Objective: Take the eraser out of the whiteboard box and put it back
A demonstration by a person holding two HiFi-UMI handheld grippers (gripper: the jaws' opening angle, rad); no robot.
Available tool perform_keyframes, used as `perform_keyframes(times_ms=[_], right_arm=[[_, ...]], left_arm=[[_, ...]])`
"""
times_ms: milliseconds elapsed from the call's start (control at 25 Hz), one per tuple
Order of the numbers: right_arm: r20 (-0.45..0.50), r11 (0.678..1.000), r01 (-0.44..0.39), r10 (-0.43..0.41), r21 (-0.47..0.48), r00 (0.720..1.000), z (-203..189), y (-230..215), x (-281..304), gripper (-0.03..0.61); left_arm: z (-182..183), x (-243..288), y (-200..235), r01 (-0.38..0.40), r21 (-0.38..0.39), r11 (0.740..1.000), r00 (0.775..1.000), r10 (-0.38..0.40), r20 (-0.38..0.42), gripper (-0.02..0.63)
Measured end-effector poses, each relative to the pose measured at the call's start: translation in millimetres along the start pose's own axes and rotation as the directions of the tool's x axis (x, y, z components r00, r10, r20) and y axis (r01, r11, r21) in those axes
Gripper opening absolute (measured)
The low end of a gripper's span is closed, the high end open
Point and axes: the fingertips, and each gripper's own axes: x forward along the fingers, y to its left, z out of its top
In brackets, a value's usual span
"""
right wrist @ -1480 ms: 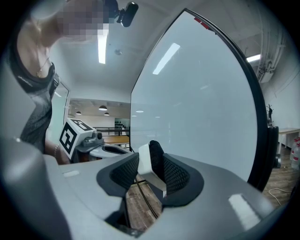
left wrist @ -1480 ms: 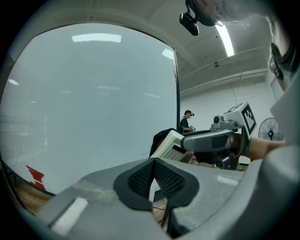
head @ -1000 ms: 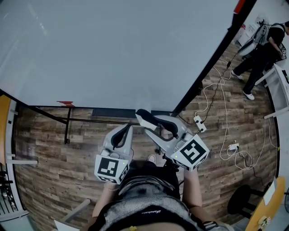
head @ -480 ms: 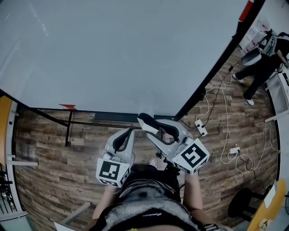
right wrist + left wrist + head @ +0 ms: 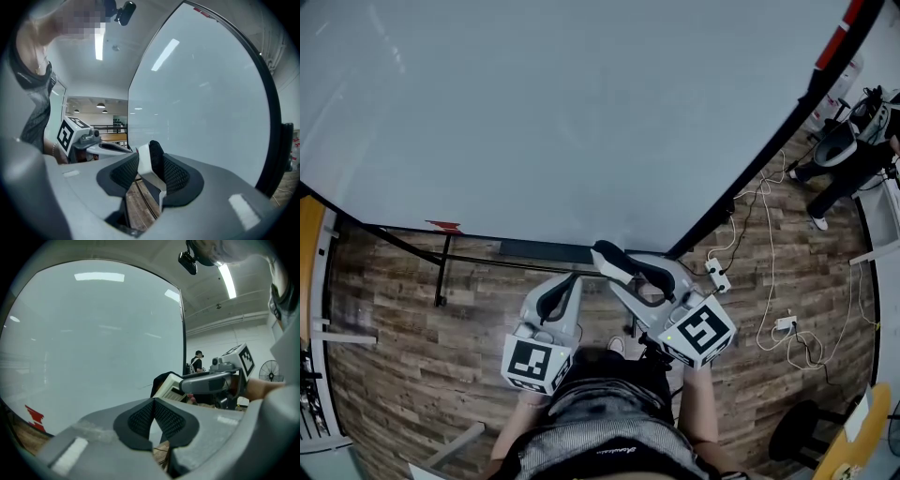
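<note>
Lighting was cool and even, from ceiling strip lights (image 5: 228, 281), which left pale bars of glare on the whiteboard (image 5: 93, 343). Both gripper views were strongly fisheye, black at the corners, with a soft foreground. The head view was dimmer and bowed at the edges.

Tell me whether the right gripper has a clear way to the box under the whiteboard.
Probably yes. The right gripper, clamped on the eraser, sits close to the dark box under the whiteboard, with nothing visible between them; the left gripper is off to one side.
</note>
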Motion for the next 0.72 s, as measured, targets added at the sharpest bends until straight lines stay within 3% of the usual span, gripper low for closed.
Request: perform_keyframes(times_ms=[720], right_arm=[[-0.073, 0.999, 0.035, -0.032, 0.039, 0.997, -23, -19, 15, 0.163]], left_arm=[[-6, 9, 10, 0.027, -0.016, 1.000, 1.000, -0.027, -0.015, 0.003]])
